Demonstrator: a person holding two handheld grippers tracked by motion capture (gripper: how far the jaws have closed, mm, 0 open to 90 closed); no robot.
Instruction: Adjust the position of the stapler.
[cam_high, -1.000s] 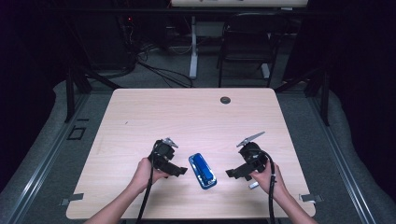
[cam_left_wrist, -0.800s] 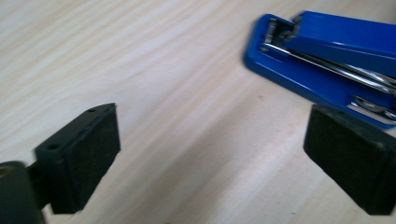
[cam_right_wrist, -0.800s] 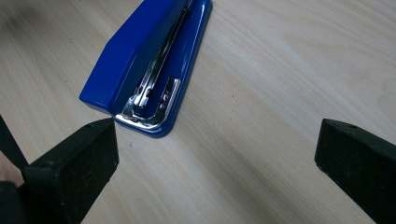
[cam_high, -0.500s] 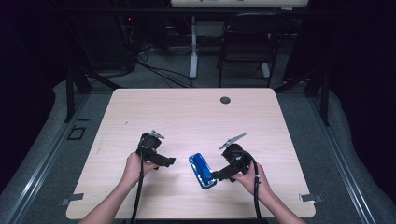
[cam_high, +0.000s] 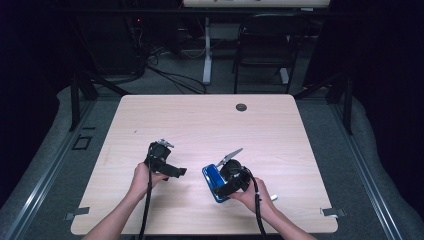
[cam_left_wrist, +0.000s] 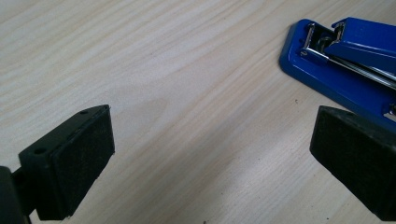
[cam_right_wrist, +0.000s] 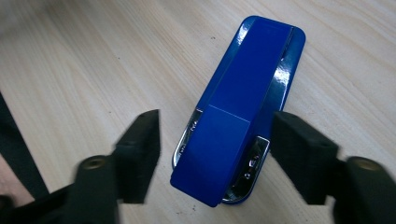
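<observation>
Blue stapler (cam_right_wrist: 243, 107) lies flat on the tabletop (cam_high: 200, 120), in the near half, right of centre, well in from every edge. Right gripper (cam_right_wrist: 215, 140) spread wide, one jaw on each long side of the stapler, small gaps both sides, not gripping. Left gripper (cam_left_wrist: 210, 163) released, jaws wide over bare wood just beside the stapler's hinge end. Far half of tabletop open; a dark grommet (cam_high: 241, 107) near the far edge.

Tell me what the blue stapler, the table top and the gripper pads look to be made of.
Stapler: glossy blue shell, likely painted metal or hard plastic, judging by sharp highlights; bright chrome-like metal at its hinge end.
Table: pale wood-grain surface, probably matt laminate, since the grain looks flat and even.
Right gripper's pads: black, dull, finely textured, apparently rubber or foam.
</observation>
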